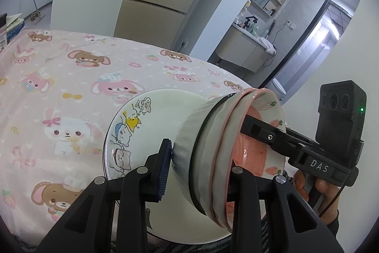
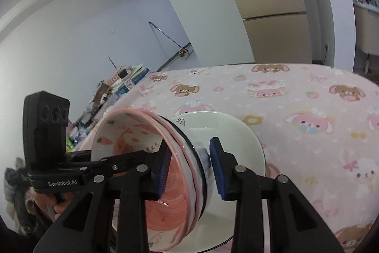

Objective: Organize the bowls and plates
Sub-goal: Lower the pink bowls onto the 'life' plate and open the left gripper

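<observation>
Both grippers (image 1: 200,172) (image 2: 190,168) clamped on bowl stack (image 1: 208,158)

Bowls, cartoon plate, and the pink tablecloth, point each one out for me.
bowls (image 1: 206,158), left wrist view, white outer wall of the nested stack.
plate (image 1: 151,125), left wrist view, bare white inner face.
tablecloth (image 2: 296,96), right wrist view, open stretch beyond the plate.

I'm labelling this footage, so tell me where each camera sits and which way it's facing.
Left wrist: on the left gripper, looking down its jaws at the tilted bowl stack above the cat plate; right gripper and right hand at right.
Right wrist: on the right gripper, facing the same stack from the opposite side; left gripper and left hand at left.
Shared: bowl stack, cat plate, pink tablecloth.
</observation>
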Available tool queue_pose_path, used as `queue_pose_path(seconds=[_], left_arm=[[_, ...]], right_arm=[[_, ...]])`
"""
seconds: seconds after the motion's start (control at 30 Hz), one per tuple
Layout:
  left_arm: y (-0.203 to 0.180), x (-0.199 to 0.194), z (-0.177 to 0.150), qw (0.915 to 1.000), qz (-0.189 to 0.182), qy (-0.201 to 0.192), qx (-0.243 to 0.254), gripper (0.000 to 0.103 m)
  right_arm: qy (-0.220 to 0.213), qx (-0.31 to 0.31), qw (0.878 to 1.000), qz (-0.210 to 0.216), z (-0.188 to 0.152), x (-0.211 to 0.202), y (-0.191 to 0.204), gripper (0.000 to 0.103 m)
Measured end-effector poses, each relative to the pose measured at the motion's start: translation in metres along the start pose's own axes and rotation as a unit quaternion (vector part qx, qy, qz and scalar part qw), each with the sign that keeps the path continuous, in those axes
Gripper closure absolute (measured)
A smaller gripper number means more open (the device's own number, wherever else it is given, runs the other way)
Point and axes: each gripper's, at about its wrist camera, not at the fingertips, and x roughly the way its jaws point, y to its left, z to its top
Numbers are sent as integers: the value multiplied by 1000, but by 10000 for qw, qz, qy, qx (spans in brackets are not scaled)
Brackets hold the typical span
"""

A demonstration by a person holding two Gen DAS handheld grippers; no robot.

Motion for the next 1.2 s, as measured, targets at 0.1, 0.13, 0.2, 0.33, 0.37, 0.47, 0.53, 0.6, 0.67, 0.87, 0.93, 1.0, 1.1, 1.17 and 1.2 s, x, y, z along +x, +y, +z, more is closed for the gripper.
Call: queue_pose_path(seconds=[0.1, 0.13, 0.2, 0.33, 0.37, 0.47, 0.53, 0.6, 0.67, 0.87, 0.93, 1.0, 1.1, 1.17, 1.2], left_arm=[[-1, -1, 2, 9996, 184, -180, 92, 72], [0, -1, 2, 9996, 201, -205, 85, 72], [1, 0, 3, 9992, 295, -236, 92, 72], [0, 1, 7, 9985, 397, -340, 173, 71], [-1, 1, 7, 9982, 416, -370, 206, 71], [-5, 1, 11, 9968, 513, -516, 326, 71], [-8, 2, 13, 9955, 616, -592, 407, 71], [-11, 2, 15, 9931, 758, -749, 493, 71], [-10, 3, 16, 9925, 789, -774, 520, 71], [-5, 0, 15, 9925, 730, -855, 481, 71], [-5, 0, 15, 9918, 789, -864, 506, 71], [-8, -1, 13, 9911, 817, -891, 551, 71], [-10, -5, 12, 9899, 848, -977, 588, 71], [-12, -11, 11, 9880, 874, -1108, 630, 44], [-13, -13, 11, 9870, 890, -1178, 635, 29]], right_arm=[[149, 176, 9997, 62, 7, 5, -4, 74], [233, 247, 9994, 53, 10, 8, -6, 74], [374, 351, 9987, -25, 14, 15, -10, 78], [423, 549, 9976, 77, 17, 21, -17, 78], [398, 486, 9980, 56, 16, 21, -17, 79], [211, 187, 9996, -68, 14, 21, -11, 79], [45, -92, 9996, -280, 14, 19, -4, 79], [-125, -352, 9982, -460, 12, 16, 4, 74], [-223, -525, 9967, -571, 12, 14, 11, 70], [-497, -608, 9950, -621, 9, 5, 15, 64], [-633, -565, 9945, -620, 8, 0, 14, 48], [-718, -496, 9941, -637, 8, -3, 12, 28], [-828, -412, 9938, -613, 9, -8, 9, 14], [-880, -394, 9935, -605, 9, -10, 9, 5], [-896, -398, 9932, -620, 9, -11, 10, 2]])
